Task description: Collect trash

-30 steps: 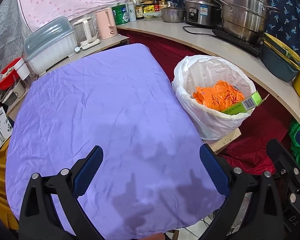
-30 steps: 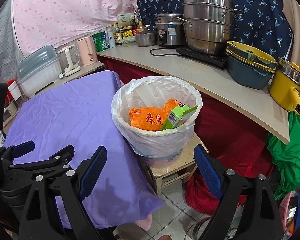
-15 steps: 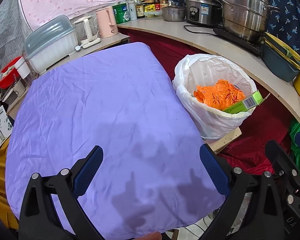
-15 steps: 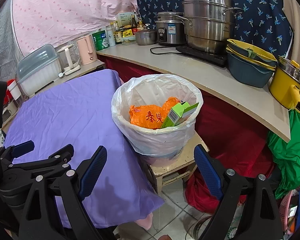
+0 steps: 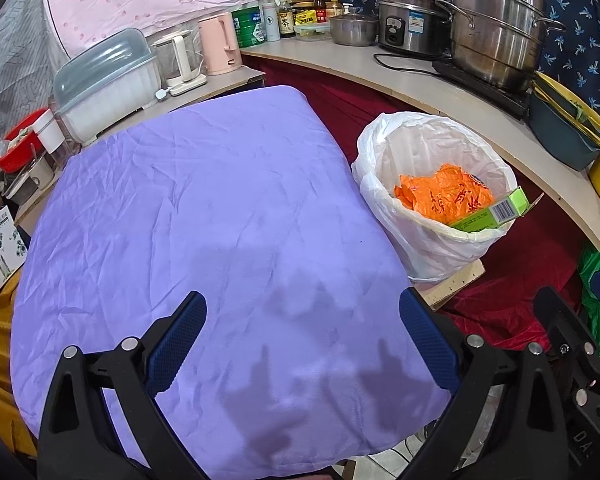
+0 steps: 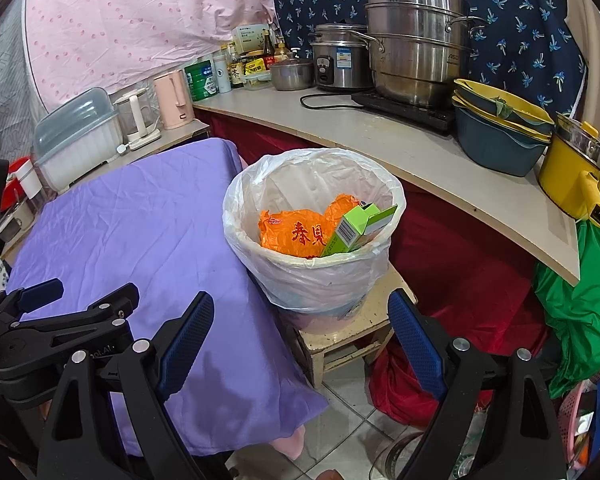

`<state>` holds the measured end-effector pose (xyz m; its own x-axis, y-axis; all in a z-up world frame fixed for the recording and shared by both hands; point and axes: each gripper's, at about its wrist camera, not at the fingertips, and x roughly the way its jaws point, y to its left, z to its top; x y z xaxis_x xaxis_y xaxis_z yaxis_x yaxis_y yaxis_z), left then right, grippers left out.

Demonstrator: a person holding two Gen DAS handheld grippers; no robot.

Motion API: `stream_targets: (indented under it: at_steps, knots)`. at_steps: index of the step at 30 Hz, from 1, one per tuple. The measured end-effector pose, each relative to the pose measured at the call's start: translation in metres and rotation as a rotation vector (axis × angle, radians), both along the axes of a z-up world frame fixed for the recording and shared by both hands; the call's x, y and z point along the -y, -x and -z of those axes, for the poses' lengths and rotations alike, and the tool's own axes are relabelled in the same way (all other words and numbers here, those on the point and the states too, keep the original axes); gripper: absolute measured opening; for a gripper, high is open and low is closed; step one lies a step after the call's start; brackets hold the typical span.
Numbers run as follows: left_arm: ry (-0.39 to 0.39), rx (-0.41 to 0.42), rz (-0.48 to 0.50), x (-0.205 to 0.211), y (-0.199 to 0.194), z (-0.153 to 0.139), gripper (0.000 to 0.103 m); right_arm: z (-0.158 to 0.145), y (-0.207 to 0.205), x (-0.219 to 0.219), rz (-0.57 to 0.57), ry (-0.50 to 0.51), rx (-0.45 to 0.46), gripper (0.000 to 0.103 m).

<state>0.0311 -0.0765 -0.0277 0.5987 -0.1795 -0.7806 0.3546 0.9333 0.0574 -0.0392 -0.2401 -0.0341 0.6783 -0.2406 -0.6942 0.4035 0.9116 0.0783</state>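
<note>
A bin lined with a white plastic bag (image 5: 424, 152) (image 6: 312, 276) stands on a small wooden stool (image 6: 352, 336) right of the table. Inside lie a crumpled orange bag (image 5: 444, 192) (image 6: 296, 232) and a green carton (image 5: 492, 214) (image 6: 356, 228) leaning on the rim. My left gripper (image 5: 300, 344) hovers open over the purple tablecloth (image 5: 204, 216) (image 6: 140, 224), nothing between its blue pads. My right gripper (image 6: 300, 344) is open too, in front of the bin and stool, holding nothing. The left gripper (image 6: 80, 316) also shows at lower left in the right wrist view.
A curved counter (image 6: 400, 148) behind the bin carries steel pots (image 6: 416, 56), a rice cooker (image 6: 340, 64), stacked basins (image 6: 500, 128) and a yellow pot (image 6: 576, 176). A dish box (image 5: 108, 80), kettles and jars stand beyond the table. Red cloth and green fabric (image 6: 580, 280) hang at right.
</note>
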Motion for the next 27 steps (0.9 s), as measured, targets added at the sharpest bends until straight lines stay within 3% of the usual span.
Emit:
stream_targets:
  at_steps: [27]
  knots:
    - [-0.005,0.003,-0.004,0.0002,0.0032,0.0006,0.093,0.0041,0.001,0.0017,0.001,-0.004,-0.005,0.085]
